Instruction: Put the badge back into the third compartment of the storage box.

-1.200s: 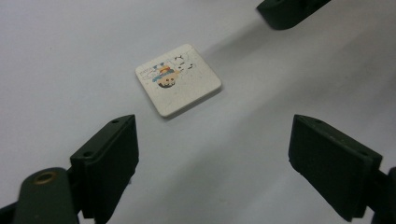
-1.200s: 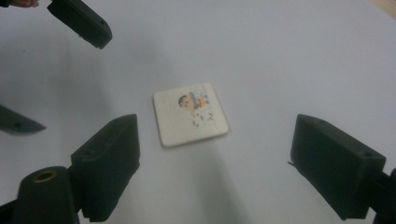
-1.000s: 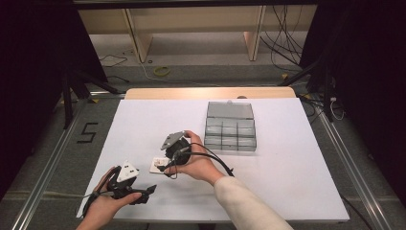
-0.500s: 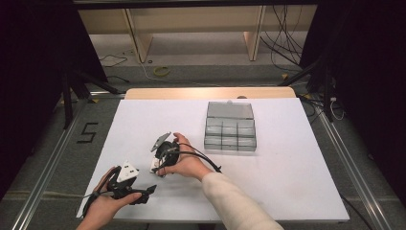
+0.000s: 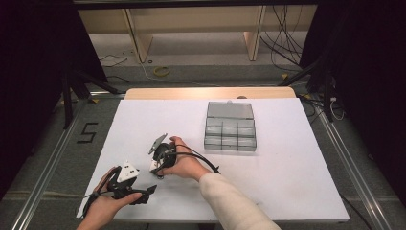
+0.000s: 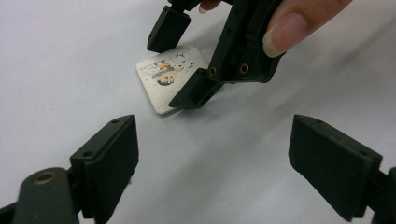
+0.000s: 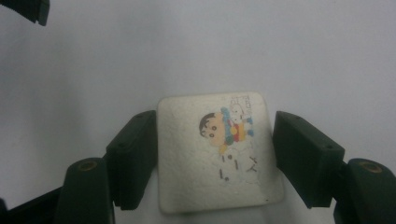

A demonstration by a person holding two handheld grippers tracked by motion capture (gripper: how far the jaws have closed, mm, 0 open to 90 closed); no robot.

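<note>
High view: white table (image 5: 287, 163) seen from above, with a clear compartment box (image 5: 230, 126) lying well apart from both grippers, beyond and to the right of the right gripper (image 5: 162, 152). Right hand (image 5: 184, 163) wrapped around that gripper, grey plate on top, black cable (image 5: 203, 160) trailing toward the sleeve (image 5: 230, 201). Left gripper (image 5: 129, 184) held in the left hand (image 5: 103, 203) nearer the table's front edge, just beside the right one. Card too small to make out here; jaw spacing likewise unreadable from this height.

Left gripper view: own jaws spread wide, nothing between them, bare table beneath. Ahead of them, the right gripper (image 6: 184, 60) tilted down over a small square card (image 6: 170, 77) lying flat on the table, one jaw tip at the card's far edge and one at its near edge. Thumb (image 6: 289, 23) of the right hand pressed on the gripper body.

Right gripper view: card (image 7: 217, 149) seen close between the gripper's own two jaws, printed face up with a cartoon figure and some small characters. Jaws parted to either side of the card, the left one touching or just beside its edge, the right one near its edge with a narrow gap; not pinched. Card resting on the table, corners rounded. Tip of a jaw of the left gripper (image 7: 25, 9) at the upper left corner.
</note>
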